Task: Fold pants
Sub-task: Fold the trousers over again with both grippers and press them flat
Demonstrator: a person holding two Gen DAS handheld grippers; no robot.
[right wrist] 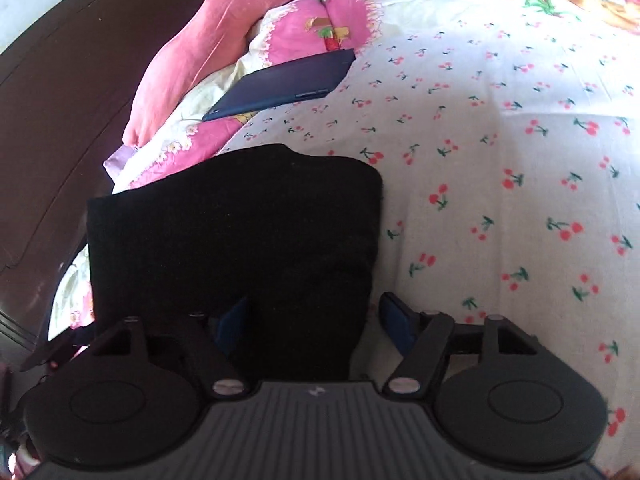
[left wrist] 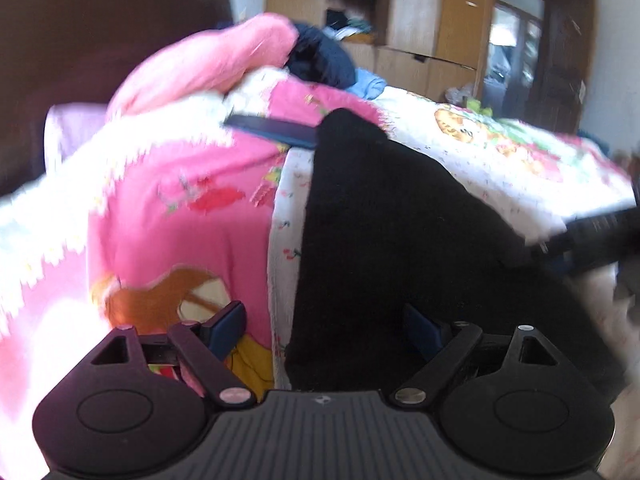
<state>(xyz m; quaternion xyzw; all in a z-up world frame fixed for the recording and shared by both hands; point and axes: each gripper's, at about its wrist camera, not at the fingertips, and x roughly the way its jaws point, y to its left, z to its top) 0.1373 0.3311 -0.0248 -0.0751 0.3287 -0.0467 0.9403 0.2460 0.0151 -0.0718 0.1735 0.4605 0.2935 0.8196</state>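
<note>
The black pants (left wrist: 384, 216) lie folded on the cherry-print bed sheet (right wrist: 500, 168); they also show in the right wrist view (right wrist: 240, 232) as a compact dark block. My left gripper (left wrist: 326, 328) is open, its blue-padded fingers spread on either side of the near edge of the pants. My right gripper (right wrist: 316, 320) is open too, its left finger over the black cloth and its right finger over the sheet. The other gripper shows at the right edge of the left wrist view (left wrist: 592, 240).
A dark blue tablet (right wrist: 288, 80) lies on a pink and white quilt (left wrist: 168, 208) beyond the pants. A pink pillow (right wrist: 212, 36) and dark clothes (left wrist: 320, 56) sit at the headboard (right wrist: 60, 92). Wooden wardrobes (left wrist: 432, 16) stand behind the bed.
</note>
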